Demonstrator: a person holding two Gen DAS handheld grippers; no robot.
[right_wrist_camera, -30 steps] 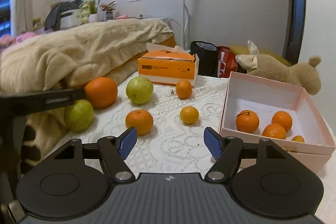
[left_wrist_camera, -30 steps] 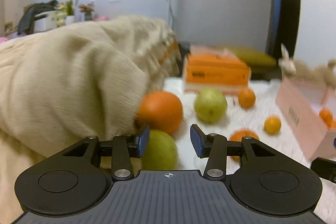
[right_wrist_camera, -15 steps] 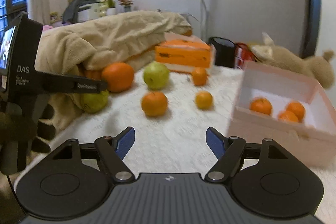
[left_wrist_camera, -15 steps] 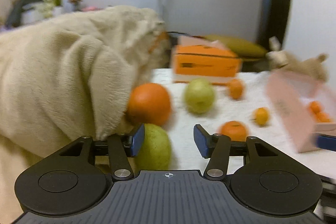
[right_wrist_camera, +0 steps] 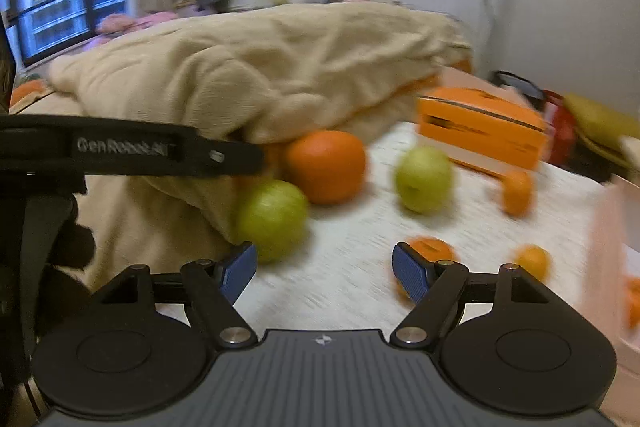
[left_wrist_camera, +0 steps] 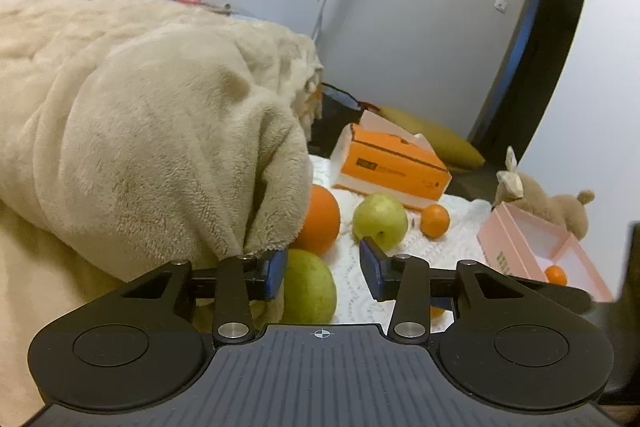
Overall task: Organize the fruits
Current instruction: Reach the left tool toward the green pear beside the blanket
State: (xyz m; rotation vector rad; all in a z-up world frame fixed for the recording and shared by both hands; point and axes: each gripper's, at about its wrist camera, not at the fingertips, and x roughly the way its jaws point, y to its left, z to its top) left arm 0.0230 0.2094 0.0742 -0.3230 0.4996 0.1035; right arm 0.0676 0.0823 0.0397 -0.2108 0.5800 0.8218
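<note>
My left gripper (left_wrist_camera: 323, 273) is open, with a green pear (left_wrist_camera: 309, 287) lying between its fingers, close to the left pad. Behind it sit a large orange (left_wrist_camera: 320, 219), a green apple (left_wrist_camera: 380, 221) and a small tangerine (left_wrist_camera: 435, 221). A pink box (left_wrist_camera: 514, 247) at right holds a tangerine (left_wrist_camera: 556, 275). My right gripper (right_wrist_camera: 325, 271) is open and empty above the white cloth (right_wrist_camera: 352, 267). In its blurred view I see the pear (right_wrist_camera: 272, 219), the orange (right_wrist_camera: 326, 166), the apple (right_wrist_camera: 423, 178), three small tangerines (right_wrist_camera: 432, 250) and the left gripper's finger (right_wrist_camera: 132, 151).
A beige blanket (left_wrist_camera: 152, 131) is heaped at left, touching the pear and orange. An orange tissue box (left_wrist_camera: 392, 163) stands behind the fruit. A plush toy (left_wrist_camera: 548, 203) lies behind the pink box. A dark bag (left_wrist_camera: 338, 115) is at the back.
The left gripper moved closer to the pear and its view tilted. The right gripper swung left, so the pink box slid to the right edge of its view.
</note>
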